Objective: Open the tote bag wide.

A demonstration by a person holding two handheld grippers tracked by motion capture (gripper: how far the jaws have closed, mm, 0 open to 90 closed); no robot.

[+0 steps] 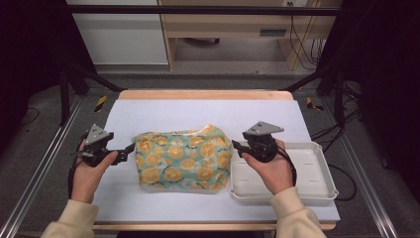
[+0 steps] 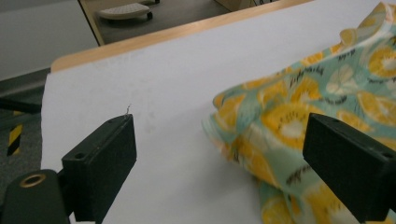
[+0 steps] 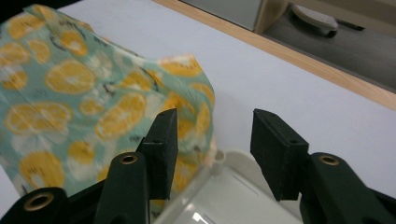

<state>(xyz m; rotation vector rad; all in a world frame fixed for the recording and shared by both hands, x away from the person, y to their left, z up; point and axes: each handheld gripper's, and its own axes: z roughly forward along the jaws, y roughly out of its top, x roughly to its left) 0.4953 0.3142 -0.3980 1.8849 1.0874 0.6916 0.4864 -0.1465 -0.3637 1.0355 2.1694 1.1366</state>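
Note:
A folded cloth [image 1: 183,159] printed with orange slices on pale green lies in the middle of the white table mat [image 1: 208,111]. My left gripper [image 1: 128,150] is at the cloth's left edge; its jaws stand wide open, and in the left gripper view [image 2: 224,154] the cloth's [image 2: 317,93] near corner lies between them. My right gripper [image 1: 236,147] is at the cloth's right edge, above the left rim of a white tray [image 1: 317,173]. Its jaws [image 3: 215,140] are open with nothing between them, the cloth [image 3: 70,93] just to their left.
The shallow white tray [image 3: 233,191] sits at the right of the mat, touching the cloth's right side. A wooden table edge [image 1: 203,94] runs along the back. Metal frame rails and cables lie beyond both sides of the table.

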